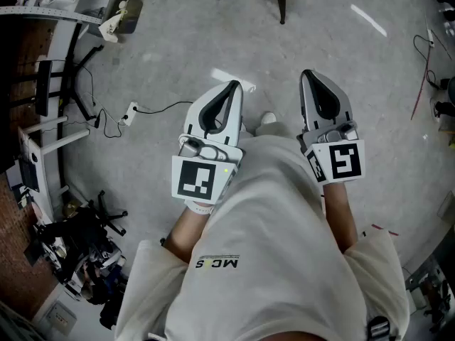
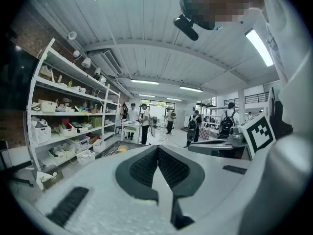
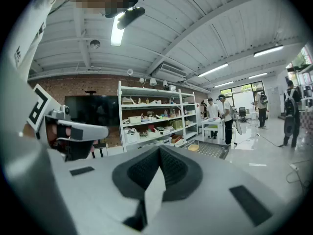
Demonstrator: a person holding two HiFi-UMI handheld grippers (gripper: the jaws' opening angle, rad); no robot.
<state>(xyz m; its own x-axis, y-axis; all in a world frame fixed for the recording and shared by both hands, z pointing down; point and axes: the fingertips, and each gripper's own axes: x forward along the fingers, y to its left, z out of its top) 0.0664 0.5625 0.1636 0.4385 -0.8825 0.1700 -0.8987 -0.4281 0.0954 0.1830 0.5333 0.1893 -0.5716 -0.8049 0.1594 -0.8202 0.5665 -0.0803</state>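
In the head view my left gripper (image 1: 233,84) and right gripper (image 1: 307,74) are held side by side in front of the person's white shirt (image 1: 263,240), above the grey floor. Both point away from the body. Each has its jaws closed tip to tip with nothing between them. The left gripper view shows my left gripper (image 2: 157,147) with its black ribbed pads meeting, and the right gripper's marker cube (image 2: 258,133) beside it. My right gripper (image 3: 159,147) stands the same way in the right gripper view, and neither gripper touches anything.
A white power strip with a black cable (image 1: 130,112) lies on the floor to the left, near desk legs and clutter. Dark chair legs (image 1: 281,6) stand ahead. White storage shelves (image 2: 63,126) line one wall. Several people stand by a white table (image 2: 132,126).
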